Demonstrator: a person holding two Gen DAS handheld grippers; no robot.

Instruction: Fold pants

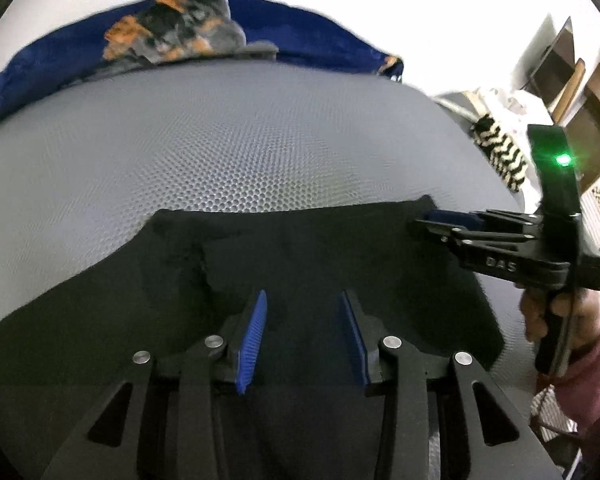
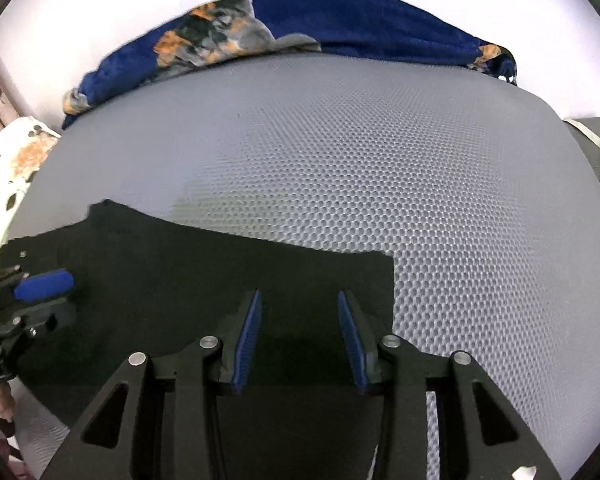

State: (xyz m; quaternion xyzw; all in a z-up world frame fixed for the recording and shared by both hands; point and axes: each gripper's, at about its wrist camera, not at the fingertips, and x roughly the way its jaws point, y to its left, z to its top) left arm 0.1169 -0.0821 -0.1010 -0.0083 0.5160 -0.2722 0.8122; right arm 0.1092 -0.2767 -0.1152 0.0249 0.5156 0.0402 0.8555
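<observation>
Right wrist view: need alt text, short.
The right gripper, jaws open and empty, hovers over black pants lying flat on a grey honeycomb mat. The left gripper enters at the left edge; a blue patterned blanket lies behind the mat.

Both views are evenly and brightly lit, with the white background blown out. Straight edges are bowed by strong fisheye distortion, with black corners. Slight motion blur is seen at the far blue blanket (image 1: 324, 36), and a green lamp (image 1: 564, 159) flares.

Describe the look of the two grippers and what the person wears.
Both grippers, left and right, are black linkage frames with silver rivets and ribbed blue pads. The right one's body carries a green light and raised lettering. A pink sleeve covers the right arm.
</observation>
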